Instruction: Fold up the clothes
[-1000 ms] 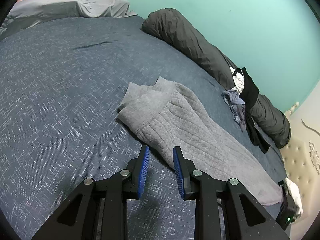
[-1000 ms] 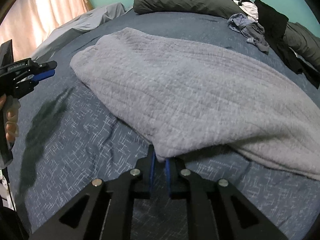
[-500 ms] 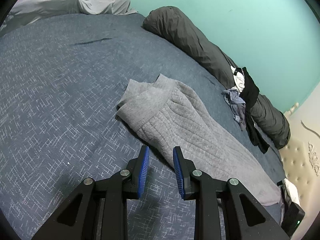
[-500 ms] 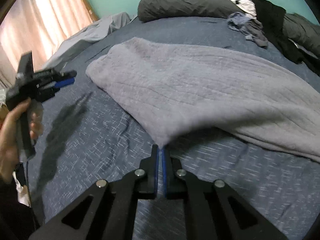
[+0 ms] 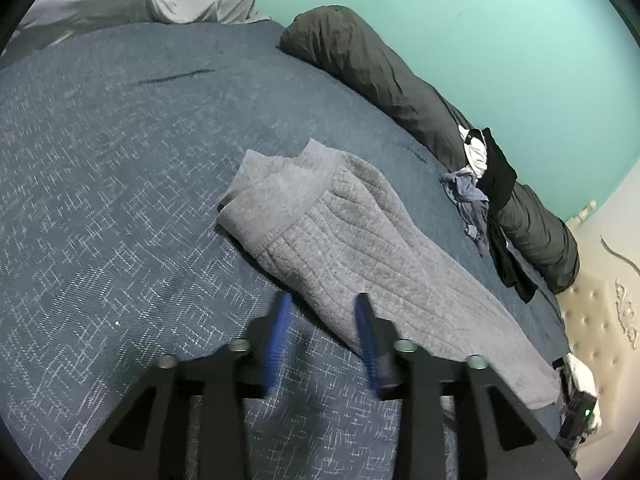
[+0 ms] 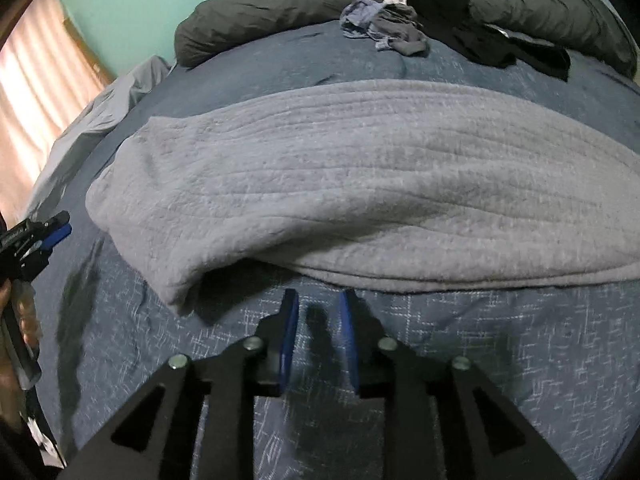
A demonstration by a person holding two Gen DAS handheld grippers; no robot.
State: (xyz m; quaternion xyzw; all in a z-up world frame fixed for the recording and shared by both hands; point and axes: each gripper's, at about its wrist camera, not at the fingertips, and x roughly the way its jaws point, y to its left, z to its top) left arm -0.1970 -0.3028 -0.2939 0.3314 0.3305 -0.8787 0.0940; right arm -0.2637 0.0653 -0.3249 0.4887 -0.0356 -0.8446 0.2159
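A grey quilted garment (image 5: 360, 256) lies stretched across the dark blue bed cover (image 5: 100, 200), its ribbed band end bunched toward the middle of the bed. My left gripper (image 5: 322, 300) is open, its blue pads straddling the garment's near edge without closing on it. In the right wrist view the same garment (image 6: 360, 184) fills the middle, with a loose folded corner at its lower left. My right gripper (image 6: 318, 298) is open and empty, just short of the garment's near hem. The left gripper (image 6: 40, 236), held by a hand, shows at that view's left edge.
A long dark grey rolled duvet (image 5: 380, 76) runs along the teal wall. Black, blue and white clothes (image 5: 480, 184) are piled against it. A light grey sheet (image 5: 140, 0) is bunched at the far end of the bed. A tufted cream headboard (image 5: 600, 320) stands at the right.
My right gripper let go of the garment's corner and opened; the corner dropped onto the bed. My left gripper opened wider and came closer to the garment's edge.
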